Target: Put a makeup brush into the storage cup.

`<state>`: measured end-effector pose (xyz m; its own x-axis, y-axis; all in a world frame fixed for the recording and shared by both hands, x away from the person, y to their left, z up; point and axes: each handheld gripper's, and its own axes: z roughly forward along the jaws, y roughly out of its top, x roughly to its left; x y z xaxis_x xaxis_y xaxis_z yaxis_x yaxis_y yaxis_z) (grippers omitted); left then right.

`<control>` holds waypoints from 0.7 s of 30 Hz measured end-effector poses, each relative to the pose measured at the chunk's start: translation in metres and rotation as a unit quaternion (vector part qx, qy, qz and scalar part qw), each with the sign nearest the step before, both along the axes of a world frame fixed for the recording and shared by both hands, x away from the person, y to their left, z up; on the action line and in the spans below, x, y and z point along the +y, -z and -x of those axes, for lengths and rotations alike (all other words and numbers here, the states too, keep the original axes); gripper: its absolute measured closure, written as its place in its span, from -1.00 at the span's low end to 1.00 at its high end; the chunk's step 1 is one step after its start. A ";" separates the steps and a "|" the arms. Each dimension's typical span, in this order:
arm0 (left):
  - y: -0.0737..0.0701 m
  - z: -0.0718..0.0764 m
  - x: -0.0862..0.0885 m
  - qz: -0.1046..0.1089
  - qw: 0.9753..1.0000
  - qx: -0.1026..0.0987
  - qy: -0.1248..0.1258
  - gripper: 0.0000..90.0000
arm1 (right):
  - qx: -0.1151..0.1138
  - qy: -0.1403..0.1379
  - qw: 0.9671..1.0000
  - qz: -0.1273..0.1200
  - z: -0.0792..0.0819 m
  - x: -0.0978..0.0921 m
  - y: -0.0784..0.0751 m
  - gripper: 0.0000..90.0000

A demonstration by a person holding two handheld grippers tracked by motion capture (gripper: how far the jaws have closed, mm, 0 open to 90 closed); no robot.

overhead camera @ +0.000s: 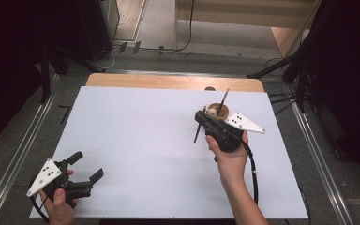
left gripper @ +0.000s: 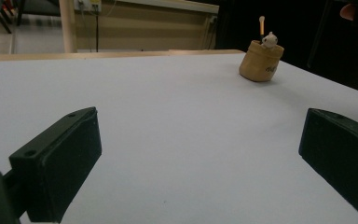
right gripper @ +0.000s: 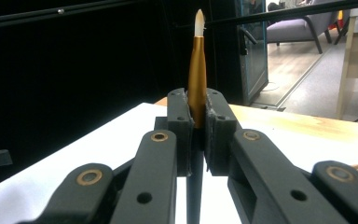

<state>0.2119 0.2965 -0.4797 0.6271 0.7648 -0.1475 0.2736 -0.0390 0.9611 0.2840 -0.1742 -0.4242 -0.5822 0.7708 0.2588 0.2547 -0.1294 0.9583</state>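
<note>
Clamping a paintbrush [right gripper: 197, 84], the right gripper [right gripper: 196, 126] is closed (left gripper [left gripper: 200, 154] wide).

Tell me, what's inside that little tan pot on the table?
In the tan pot stands a thin brush handle, its pale end poking above the rim, beside a small white figure. The pot's wall covers their lower parts and anything deeper.

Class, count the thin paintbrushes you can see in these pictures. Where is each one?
2. One gold-ferruled brush is clamped upright in the right gripper; another stands in the small tan pot at the table's far side. More may hide inside.
</note>
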 end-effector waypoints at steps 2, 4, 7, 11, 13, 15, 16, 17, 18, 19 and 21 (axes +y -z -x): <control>-0.001 0.000 0.001 0.005 1.000 0.002 0.000 -1.00 | -0.003 0.003 1.000 0.002 -0.001 -0.002 -0.001 0.88; -0.001 0.001 0.001 0.007 1.000 0.002 -0.001 -1.00 | -0.006 0.007 1.000 0.003 -0.001 -0.004 -0.004 0.88; -0.001 0.001 0.001 0.007 1.000 0.001 0.000 -1.00 | -0.011 0.014 1.000 0.003 -0.002 -0.008 -0.007 0.88; -0.002 0.001 0.000 0.007 1.000 0.002 0.001 -1.00 | -0.018 0.022 1.000 0.005 -0.003 -0.013 -0.012 0.88; -0.002 0.001 0.000 0.006 1.000 0.002 0.002 -1.00 | -0.018 0.025 0.999 0.006 -0.003 -0.015 -0.014 0.88; -0.002 0.002 0.000 0.006 1.000 0.002 0.002 -1.00 | -0.022 0.029 0.999 0.008 -0.004 -0.018 -0.017 0.88; -0.002 0.002 0.000 0.006 1.000 0.002 0.002 -1.00 | -0.023 0.032 0.999 0.008 -0.004 -0.020 -0.018 0.88; -0.002 0.002 0.000 0.006 1.000 0.002 0.002 -1.00 | -0.025 0.033 0.999 0.009 -0.005 -0.021 -0.019 0.88; -0.002 0.002 0.000 0.006 1.000 0.002 0.002 -1.00 | -0.027 0.034 0.999 0.010 -0.005 -0.023 -0.020 0.88; -0.002 0.002 -0.001 0.006 1.000 0.001 0.003 -1.00 | -0.027 0.036 0.999 0.009 -0.006 -0.024 -0.022 0.88; -0.002 0.002 -0.001 0.005 1.000 0.001 0.002 -1.00 | -0.029 0.040 0.999 0.011 -0.007 -0.027 -0.024 0.88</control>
<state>0.2100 0.2955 -0.4778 0.6305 0.7604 -0.1558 0.2747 -0.0309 0.9610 0.2909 -0.2015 -0.3999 -0.5324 0.8202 0.2092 0.1886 -0.1259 0.9739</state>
